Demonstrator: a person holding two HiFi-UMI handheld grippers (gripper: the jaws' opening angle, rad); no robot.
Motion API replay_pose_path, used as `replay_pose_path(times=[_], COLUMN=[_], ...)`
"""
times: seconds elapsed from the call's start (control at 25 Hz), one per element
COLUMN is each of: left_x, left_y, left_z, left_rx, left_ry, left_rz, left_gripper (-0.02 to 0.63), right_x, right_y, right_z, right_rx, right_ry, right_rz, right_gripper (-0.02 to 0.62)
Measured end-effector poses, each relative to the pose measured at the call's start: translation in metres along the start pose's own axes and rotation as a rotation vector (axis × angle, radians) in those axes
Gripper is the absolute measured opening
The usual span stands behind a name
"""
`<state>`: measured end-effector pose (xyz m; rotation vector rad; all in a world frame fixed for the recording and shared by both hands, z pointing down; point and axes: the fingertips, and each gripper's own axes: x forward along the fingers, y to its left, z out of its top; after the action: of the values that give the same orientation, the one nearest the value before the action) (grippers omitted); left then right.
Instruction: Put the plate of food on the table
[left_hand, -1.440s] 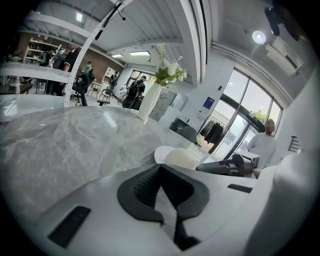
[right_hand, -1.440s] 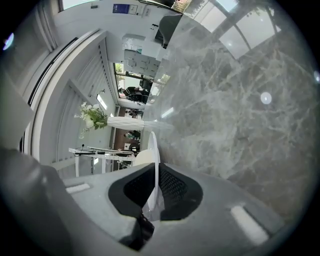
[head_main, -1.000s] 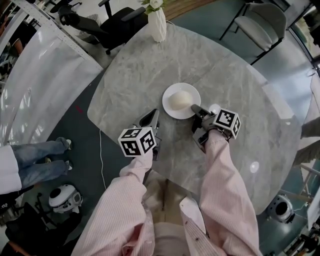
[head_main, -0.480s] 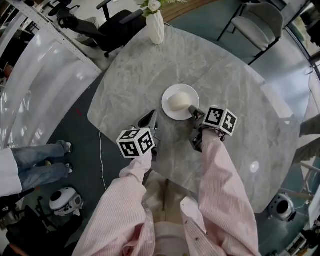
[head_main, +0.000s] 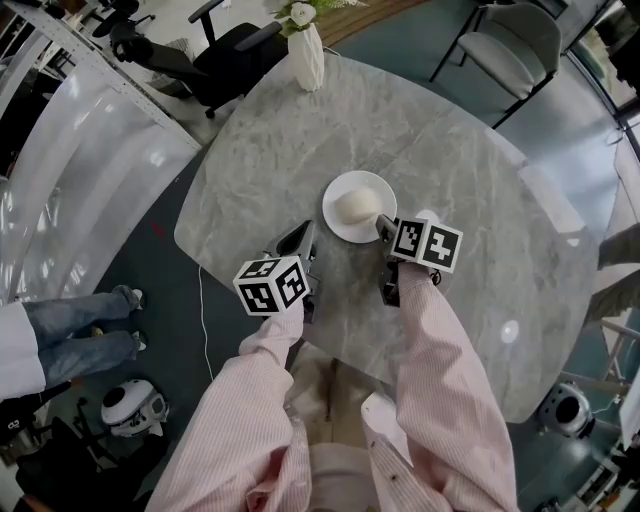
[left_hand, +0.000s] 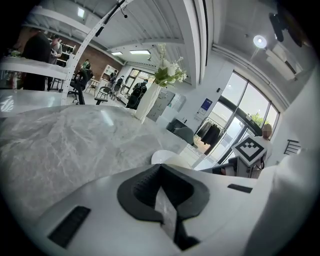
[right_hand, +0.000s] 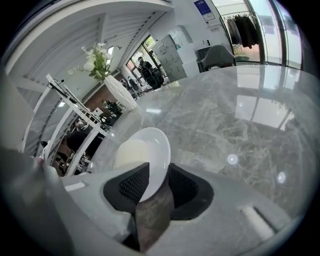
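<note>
Bright, even daylight filled all 3 views. Window (left_hand: 245, 107) glare washed out the area above and right of the left jaws. Beyond the right jaws the table (right_hand: 260, 115) carried a broad sheen and 2 small lamp spots. Both gripper views bowed and darkened at the rims. The plate (head_main: 380, 190) cast only a faint shadow.

The right gripper (head_main: 384, 227) fingers, clamped before, are opening around the plate (head_main: 333, 194).

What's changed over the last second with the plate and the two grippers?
The right gripper is opening its jaws, letting go of the plate rim between them, and has shifted toward the plate. The plate, on the table, and the shut left gripper stayed put.
</note>
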<state>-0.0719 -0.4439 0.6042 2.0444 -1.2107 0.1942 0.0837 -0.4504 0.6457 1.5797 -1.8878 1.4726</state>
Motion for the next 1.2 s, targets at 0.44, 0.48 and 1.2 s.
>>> replay_pose_path(times=[0.44,0.48,1.2], left_x=[0.002,0.001,-0.064], left_y=[-0.010,-0.011,-0.067], left_z=[-0.001,0.000,0.033], left_rx=[0.029,0.033,0.183], left_ry=[0.011,0.011,-0.073], left_rz=[-0.021,-0.025,-0.102], left_gripper=[-0.008,-0.008,-0.008], right_x=[-0.006,-0.008,-0.099], right_y=[-0.002,0.000,0.068], right_z=[0.000,0.001,0.006], right_rx=[-0.048,-0.058,-0.314], right_ry=[-0.012,-0.019,-0.203], right_rz=[-0.020,-0.017,0.250], right_gripper=[0.121,0.121,0.006])
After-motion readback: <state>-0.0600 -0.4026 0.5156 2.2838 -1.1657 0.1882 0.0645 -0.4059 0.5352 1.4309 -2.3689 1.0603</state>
